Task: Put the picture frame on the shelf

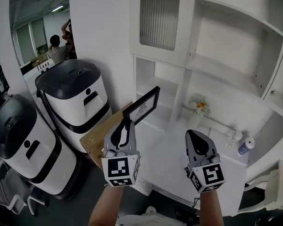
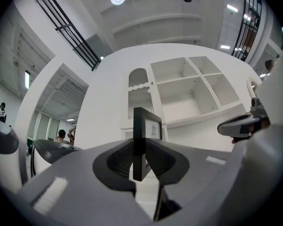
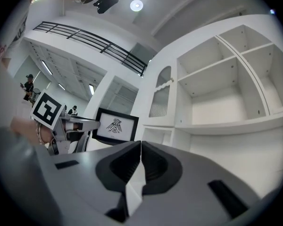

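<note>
My left gripper [image 1: 127, 122] is shut on the lower edge of a black picture frame [image 1: 146, 105] with a white bird print, held tilted in the air in front of the white shelf unit [image 1: 236, 74]. In the left gripper view the picture frame [image 2: 142, 140] stands edge-on between the jaws of the left gripper [image 2: 140, 160]. In the right gripper view the picture frame [image 3: 116, 125] shows at the left, face-on. My right gripper [image 1: 194, 136] hovers over the white counter [image 1: 179, 159]; its jaws are shut with nothing between them, as the right gripper [image 3: 140, 160] view shows.
Two white-and-black bins [image 1: 78, 102] stand at the left by a cardboard sheet [image 1: 101, 135]. On the counter are a small flower pot [image 1: 198, 108] and a blue-capped bottle [image 1: 245, 146]. A cabinet door [image 1: 160, 22] closes the upper left compartment. People [image 1: 61, 44] stand far back.
</note>
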The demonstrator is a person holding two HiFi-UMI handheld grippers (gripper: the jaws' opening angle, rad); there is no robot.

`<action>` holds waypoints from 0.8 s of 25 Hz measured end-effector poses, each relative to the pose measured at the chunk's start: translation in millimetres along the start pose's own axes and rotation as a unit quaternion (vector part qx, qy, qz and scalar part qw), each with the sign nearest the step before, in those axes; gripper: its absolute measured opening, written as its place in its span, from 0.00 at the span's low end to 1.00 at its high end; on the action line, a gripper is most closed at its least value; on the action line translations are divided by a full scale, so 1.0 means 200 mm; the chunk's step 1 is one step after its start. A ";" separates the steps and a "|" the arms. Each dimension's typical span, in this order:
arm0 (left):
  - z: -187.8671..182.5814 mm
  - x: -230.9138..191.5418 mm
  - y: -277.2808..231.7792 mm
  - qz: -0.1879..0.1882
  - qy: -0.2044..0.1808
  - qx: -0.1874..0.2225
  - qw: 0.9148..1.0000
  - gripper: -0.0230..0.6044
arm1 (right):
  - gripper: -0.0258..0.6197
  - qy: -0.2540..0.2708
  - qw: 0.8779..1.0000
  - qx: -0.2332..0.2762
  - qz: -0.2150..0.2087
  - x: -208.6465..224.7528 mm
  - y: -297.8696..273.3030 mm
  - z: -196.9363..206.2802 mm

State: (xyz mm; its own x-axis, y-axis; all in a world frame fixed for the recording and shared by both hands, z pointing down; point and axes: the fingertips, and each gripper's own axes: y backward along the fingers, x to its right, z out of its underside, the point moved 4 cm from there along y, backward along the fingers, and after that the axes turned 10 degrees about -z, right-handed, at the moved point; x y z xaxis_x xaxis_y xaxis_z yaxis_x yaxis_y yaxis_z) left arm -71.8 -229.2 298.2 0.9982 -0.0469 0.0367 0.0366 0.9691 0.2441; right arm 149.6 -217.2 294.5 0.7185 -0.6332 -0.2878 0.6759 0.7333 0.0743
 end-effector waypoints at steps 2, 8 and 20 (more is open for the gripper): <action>0.03 0.03 -0.08 -0.009 0.002 -0.006 1.000 0.17 | 0.06 -0.005 1.000 0.001 -0.002 0.08 -0.04 0.03; 0.10 0.07 -0.27 -0.028 0.008 -0.023 0.999 0.17 | 0.06 -0.020 1.000 0.002 -0.006 0.23 -0.13 0.12; 0.25 0.03 -0.60 -0.047 0.009 -0.051 0.998 0.17 | 0.06 -0.040 0.999 -0.004 -0.005 0.38 -0.37 0.27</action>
State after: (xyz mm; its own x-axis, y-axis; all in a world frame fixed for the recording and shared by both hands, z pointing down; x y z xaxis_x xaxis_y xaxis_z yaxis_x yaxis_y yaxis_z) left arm -72.9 -358.2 317.0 0.9909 -0.1344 0.0004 0.1329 0.9804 0.1456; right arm 163.4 -332.7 317.7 0.7235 -0.6575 -0.2103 0.6812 0.7293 0.0635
